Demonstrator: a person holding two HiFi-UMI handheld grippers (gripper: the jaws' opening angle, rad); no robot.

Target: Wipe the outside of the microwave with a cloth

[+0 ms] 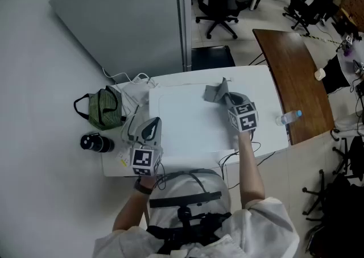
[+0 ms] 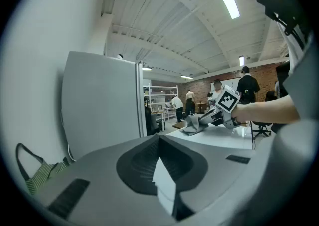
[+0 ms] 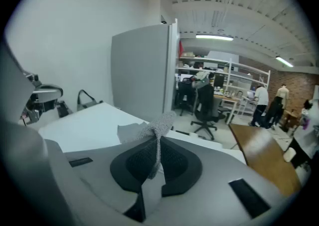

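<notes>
Evidently mid-wipe on the microwave (image 1: 187, 123) top: the right gripper (image 1: 225, 99) pinches the grey cloth (image 1: 211, 93) at its far right, the left gripper (image 1: 147, 130) rests closed and empty near-left, so next likely comes a pressed sweep leftward.

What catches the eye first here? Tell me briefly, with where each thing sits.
The grey cloth stands out most, pinched in the shut jaws of the right gripper on the far right of the white microwave. The left gripper hangs at the microwave's near left corner, jaws together and empty. A green striped bag sits left of the microwave.
</notes>
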